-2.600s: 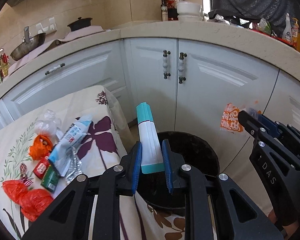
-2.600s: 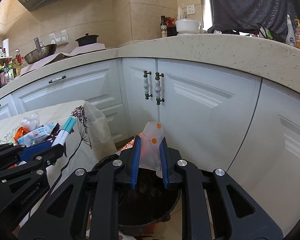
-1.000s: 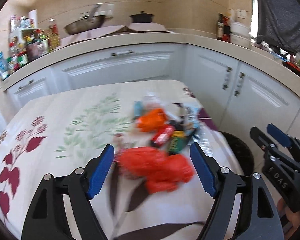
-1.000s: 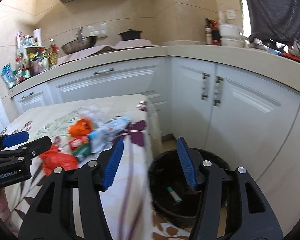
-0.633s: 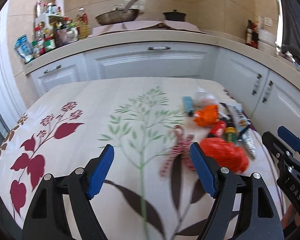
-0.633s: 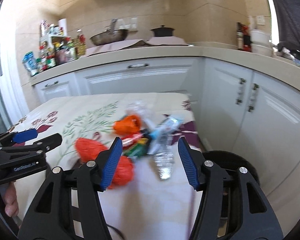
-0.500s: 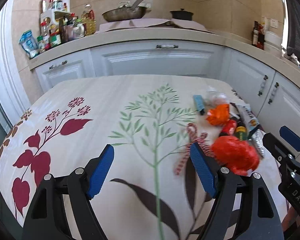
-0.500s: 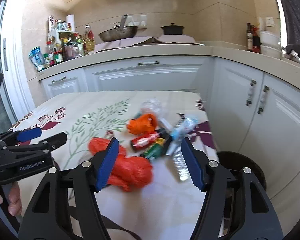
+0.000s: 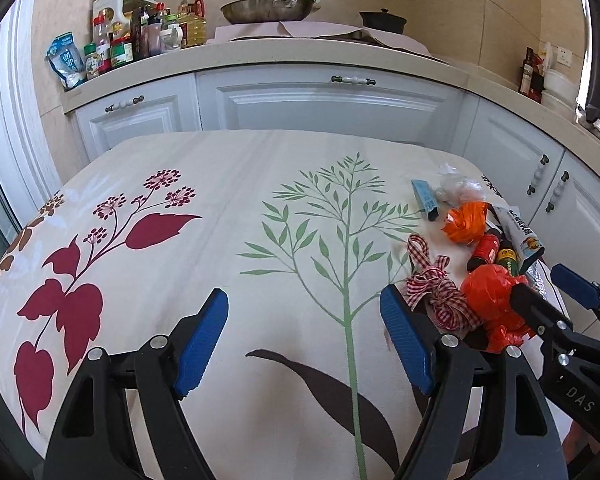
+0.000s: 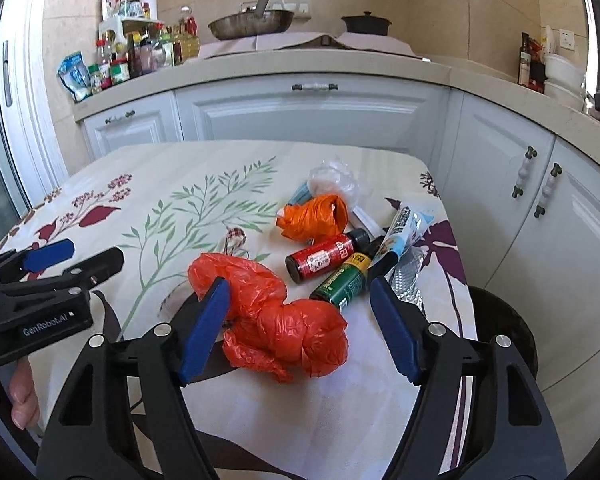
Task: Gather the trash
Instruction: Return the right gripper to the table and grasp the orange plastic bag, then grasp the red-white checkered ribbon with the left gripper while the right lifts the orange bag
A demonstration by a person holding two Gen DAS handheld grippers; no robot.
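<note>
Trash lies on the flowered tablecloth at its right end. A crumpled red plastic bag sits between the open jaws of my right gripper. Beyond it lie a red bottle, a green bottle, an orange bag, a blue-white wrapper and clear plastic. My left gripper is open and empty over bare cloth, left of a checked ribbon and the red bag. The black bin stands beside the table's right edge.
White cabinets and a counter with a pan, a pot and bottles ring the table. The left gripper shows at the left in the right wrist view; the right gripper shows at the right in the left wrist view.
Both grippers dropped their items at the bin, opened, and swung left over the table. The right gripper has closed in on the red bag; the left has moved further left.
</note>
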